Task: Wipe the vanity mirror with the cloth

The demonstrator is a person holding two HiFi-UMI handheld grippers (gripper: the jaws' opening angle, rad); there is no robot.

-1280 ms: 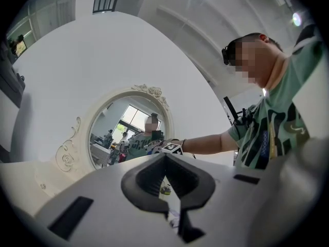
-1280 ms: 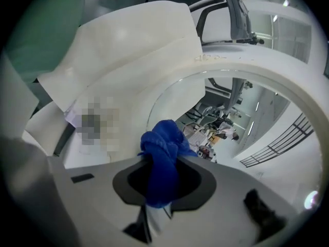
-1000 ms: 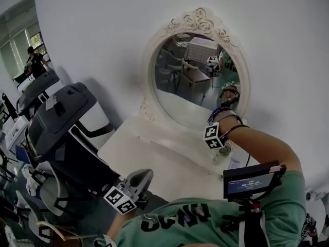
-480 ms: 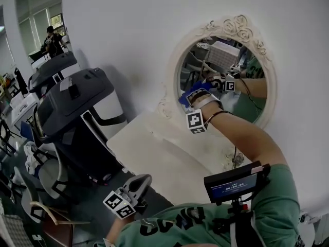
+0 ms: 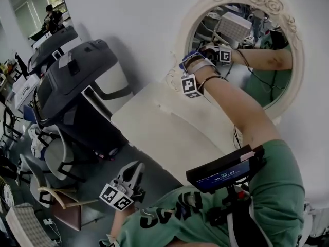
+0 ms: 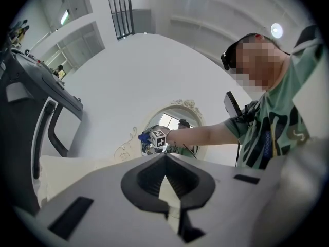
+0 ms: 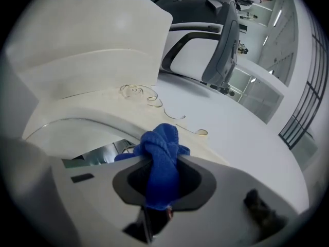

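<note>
Blue cloth (image 7: 160, 153) clamped in right gripper (image 7: 161, 178) at mirror (image 5: 267, 89) left rim; could be snagged on scrollwork (image 7: 139, 92), pulled loose. Left gripper (image 6: 165, 161) closed, empty.

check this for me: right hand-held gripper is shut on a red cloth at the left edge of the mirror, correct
Not quite: the cloth is blue, not red, as the right gripper view shows. The rest holds: the right hand-held gripper is shut on it at the left edge of the mirror.
</note>
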